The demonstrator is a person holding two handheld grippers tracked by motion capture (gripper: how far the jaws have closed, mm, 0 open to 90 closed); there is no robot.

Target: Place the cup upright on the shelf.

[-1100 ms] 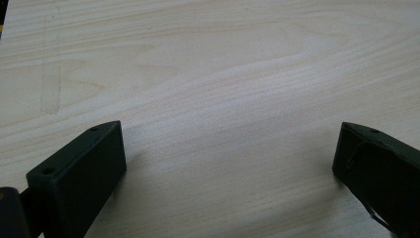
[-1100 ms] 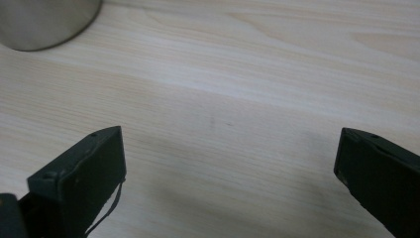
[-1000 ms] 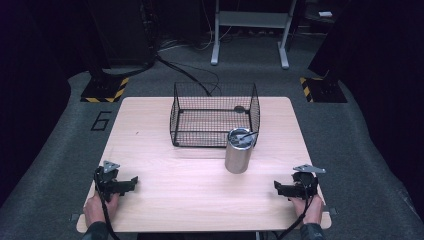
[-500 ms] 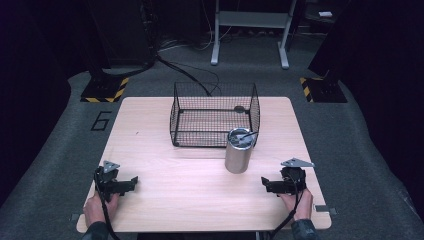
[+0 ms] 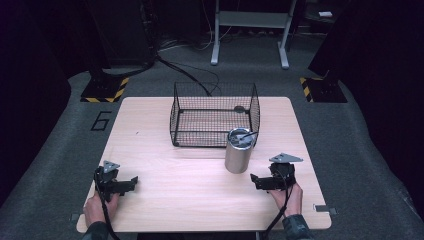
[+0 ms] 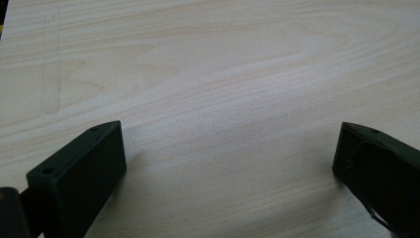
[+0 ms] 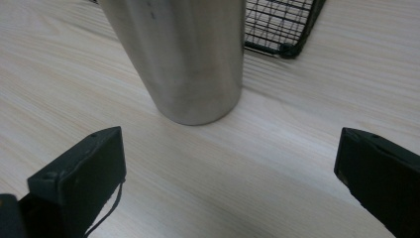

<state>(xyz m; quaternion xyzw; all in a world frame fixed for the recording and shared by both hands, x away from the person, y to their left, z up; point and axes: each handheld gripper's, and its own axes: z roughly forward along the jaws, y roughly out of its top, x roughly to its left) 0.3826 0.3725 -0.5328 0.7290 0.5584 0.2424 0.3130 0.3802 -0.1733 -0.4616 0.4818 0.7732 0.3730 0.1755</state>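
Note:
A steel tumbler [image 5: 238, 151] stands upright on the wooden table [image 5: 180, 170], just in front of a black wire basket [image 5: 215, 115]. My right gripper [image 5: 255, 179] is open, a short way right of and nearer than the tumbler, its jaws pointing left toward it. In the right gripper view the tumbler [image 7: 183, 54] stands straight ahead beyond the open jaws, not touching them, with a corner of the basket [image 7: 282, 25] behind it. My left gripper [image 5: 131, 181] rests open near the table's front left; between its fingers [image 6: 79, 168] lies bare wood.
The basket holds a small dark object [image 5: 239, 108] at its back right. Something thin leans out of the tumbler's mouth [image 5: 248, 135]. A metal stand [image 5: 250, 30] and hazard-striped bases [image 5: 106, 90] sit on the floor beyond the table.
My right gripper has moved left and slightly forward, from the table's front right edge to a spot close beside the tumbler. The left gripper has stayed put.

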